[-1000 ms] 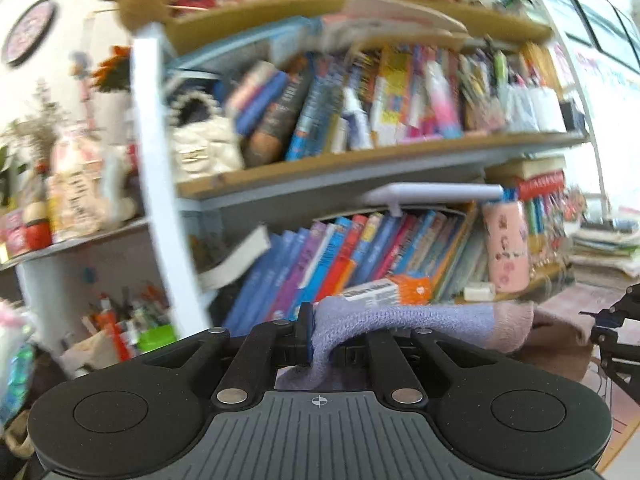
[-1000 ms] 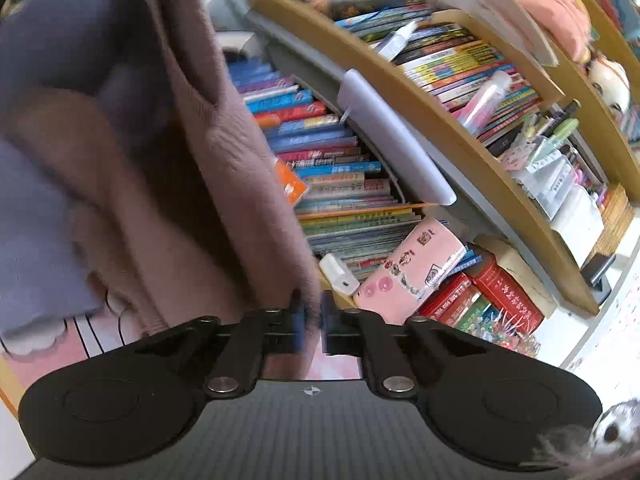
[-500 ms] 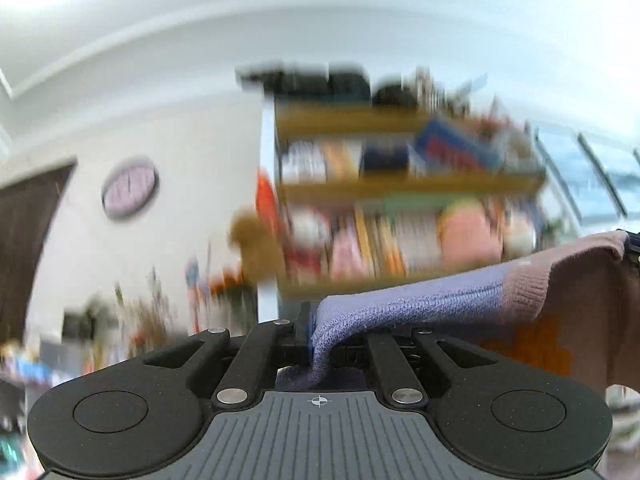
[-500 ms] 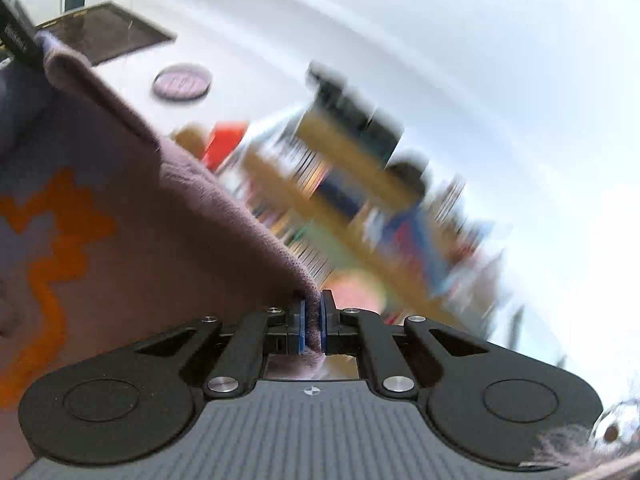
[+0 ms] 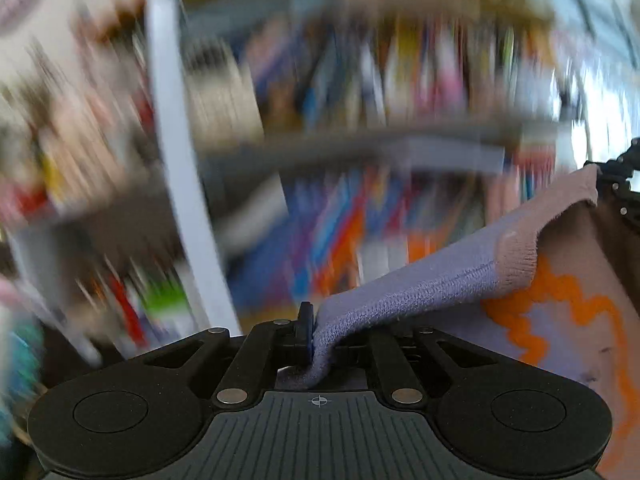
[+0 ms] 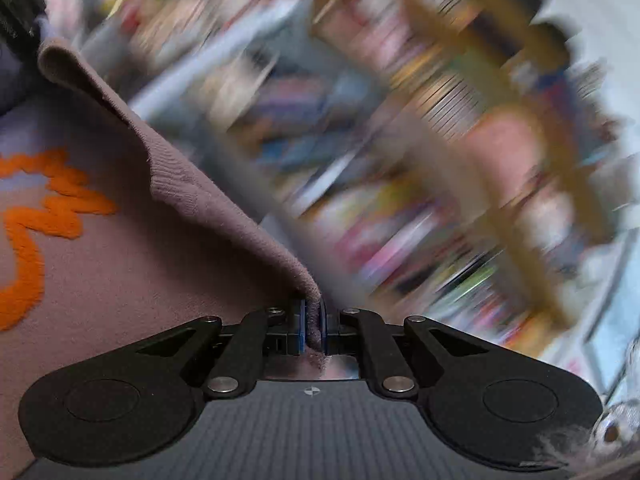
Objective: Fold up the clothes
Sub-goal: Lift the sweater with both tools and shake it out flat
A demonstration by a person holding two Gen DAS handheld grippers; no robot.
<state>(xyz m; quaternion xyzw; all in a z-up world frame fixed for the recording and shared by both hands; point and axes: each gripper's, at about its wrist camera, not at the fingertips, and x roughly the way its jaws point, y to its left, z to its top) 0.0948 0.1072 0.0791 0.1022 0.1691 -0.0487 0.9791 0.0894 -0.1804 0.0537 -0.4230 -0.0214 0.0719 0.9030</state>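
A knit sweater [image 5: 560,280], mauve and lavender with an orange zigzag, hangs in the air between both grippers. My left gripper [image 5: 314,336] is shut on its lavender edge, which stretches up and right toward the other gripper [image 5: 624,184] at the right edge. In the right wrist view my right gripper [image 6: 314,330] is shut on the mauve ribbed hem, and the sweater [image 6: 100,260] spreads out to the left, up to the left gripper [image 6: 18,12] at the top left.
A bookshelf [image 5: 360,140] packed with books fills the background of both views, heavily motion-blurred. A white upright post [image 5: 176,160] of the shelf stands left of centre in the left wrist view. The bookshelf also shows in the right wrist view [image 6: 420,140].
Both grippers swung up toward the ceiling with the sweater half a second ago and have come back down to face the bookshelf. The sweater stays gripped and is stretched wider.
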